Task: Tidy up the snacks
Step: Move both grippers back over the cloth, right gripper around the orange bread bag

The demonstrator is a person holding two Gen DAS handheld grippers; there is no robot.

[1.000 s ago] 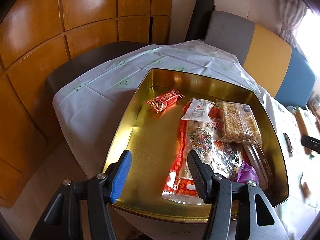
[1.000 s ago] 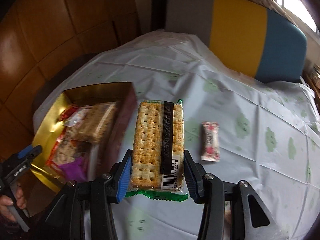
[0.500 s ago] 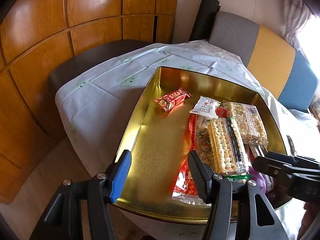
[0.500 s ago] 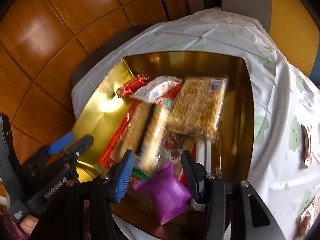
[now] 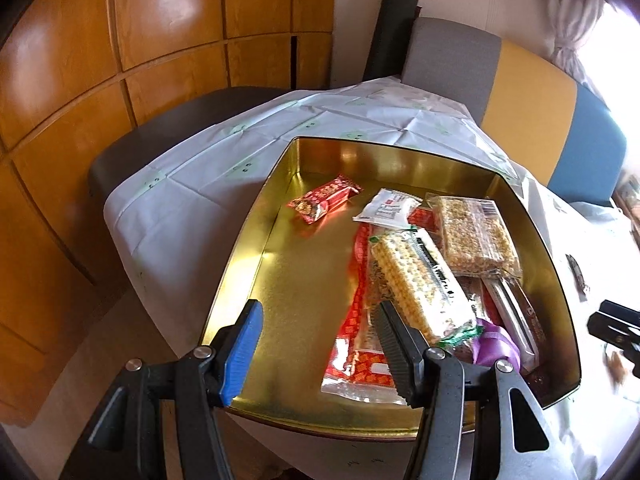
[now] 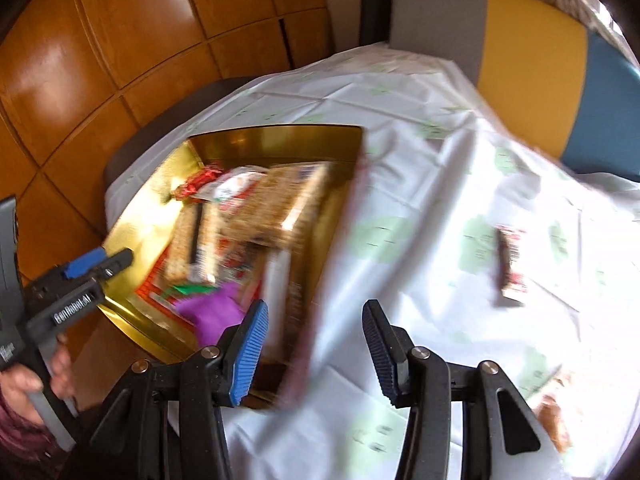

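- Right gripper is hanging over the tablecloth just beside the gold tin's near right wall; its fingers are standing spread with nothing between them.
- Left gripper is hovering over the tin's near rim, fingers spread and holding nothing.
- Next candidate, by my judgement: the small wrapped bar lying loose on the cloth. It is sitting ahead and to the right of the right fingers, well apart from the tin, so the right hand is being the nearer one.
- Bar's long axis is running roughly away from the camera, near vertical in the right wrist view; blur is hiding which end is which.
- Jaw line is crossing that axis, so a short-side pinch is looking feasible without a wrist roll.
- Cracker pack is lying inside the tin atop the other snacks, long axis running diagonally toward the far left corner.
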